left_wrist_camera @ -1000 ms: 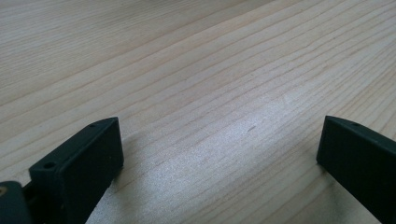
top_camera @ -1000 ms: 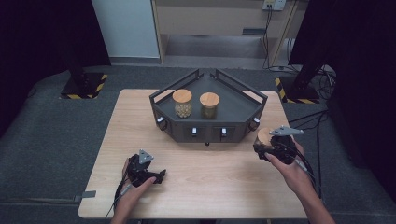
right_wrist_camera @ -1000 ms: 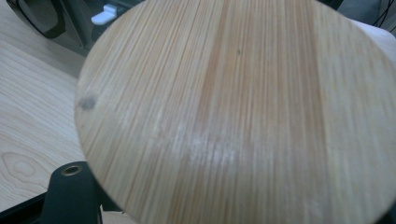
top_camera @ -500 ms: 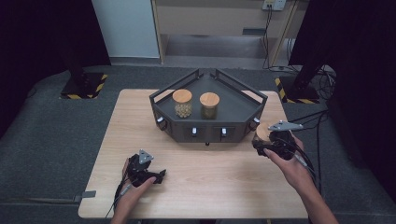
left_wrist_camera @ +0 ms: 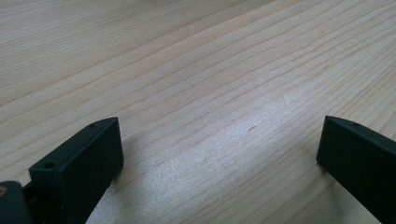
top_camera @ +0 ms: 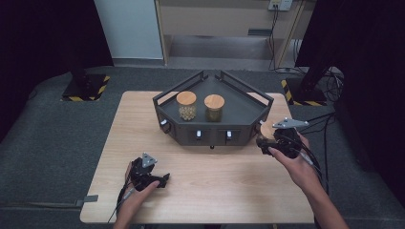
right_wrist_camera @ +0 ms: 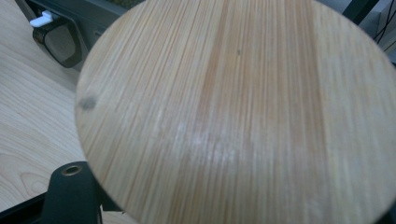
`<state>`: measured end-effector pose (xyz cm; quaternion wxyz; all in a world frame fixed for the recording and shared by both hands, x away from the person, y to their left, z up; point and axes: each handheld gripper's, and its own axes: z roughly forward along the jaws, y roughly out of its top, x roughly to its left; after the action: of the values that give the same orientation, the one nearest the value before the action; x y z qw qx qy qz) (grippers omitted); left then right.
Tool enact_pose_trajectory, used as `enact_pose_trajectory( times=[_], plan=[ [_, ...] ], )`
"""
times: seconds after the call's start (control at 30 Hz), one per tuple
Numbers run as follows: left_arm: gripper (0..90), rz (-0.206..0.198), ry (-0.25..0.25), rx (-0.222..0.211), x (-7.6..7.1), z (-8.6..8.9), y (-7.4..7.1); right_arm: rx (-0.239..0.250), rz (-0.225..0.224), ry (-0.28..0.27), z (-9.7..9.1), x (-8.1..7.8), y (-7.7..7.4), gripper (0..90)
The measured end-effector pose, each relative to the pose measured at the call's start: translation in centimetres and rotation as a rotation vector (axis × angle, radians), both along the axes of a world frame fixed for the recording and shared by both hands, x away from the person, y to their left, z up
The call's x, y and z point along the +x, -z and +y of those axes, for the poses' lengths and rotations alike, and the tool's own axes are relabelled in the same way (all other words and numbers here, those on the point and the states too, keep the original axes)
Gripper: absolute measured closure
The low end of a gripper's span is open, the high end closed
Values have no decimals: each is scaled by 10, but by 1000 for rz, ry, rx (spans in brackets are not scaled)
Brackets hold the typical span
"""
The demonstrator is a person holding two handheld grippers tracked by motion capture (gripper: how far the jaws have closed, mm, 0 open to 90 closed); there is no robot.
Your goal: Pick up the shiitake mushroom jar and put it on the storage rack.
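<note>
The table (top_camera: 200, 191) lies bare and pale under my 2 hands. On its far half sits the dark tray (top_camera: 253, 114), angular, pointing away from me, with 2 white switches on its front wall. In it stand 2 jars (top_camera: 186, 106), upright and just beside each other, each capped by a round wooden lid; I can read no label on either.

My right gripper (top_camera: 268, 141) hovers at the tray's right front corner, closed on a third jar (top_camera: 265, 130). In the right gripper view its wooden lid (right_wrist_camera: 243, 112) faces the camera flat on, grain running top to bottom, so the jar's long axis points along my jaws; whether it stands upright I cannot tell. No writing shows on the lid.

My left gripper (top_camera: 162, 180) rests low on the near left of the table, jaws wide apart with only bare wood between them (left_wrist_camera: 219, 140).
</note>
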<state>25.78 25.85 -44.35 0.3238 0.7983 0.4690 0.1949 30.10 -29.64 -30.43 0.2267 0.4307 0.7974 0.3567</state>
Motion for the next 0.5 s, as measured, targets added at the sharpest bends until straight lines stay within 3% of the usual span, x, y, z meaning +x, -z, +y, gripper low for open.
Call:
enact_pose_trajectory(
  times=[0.5],
  plan=[
    [0,0,0,0,0,0,0,0,-5,4,1,9,-12,256]
  ],
)
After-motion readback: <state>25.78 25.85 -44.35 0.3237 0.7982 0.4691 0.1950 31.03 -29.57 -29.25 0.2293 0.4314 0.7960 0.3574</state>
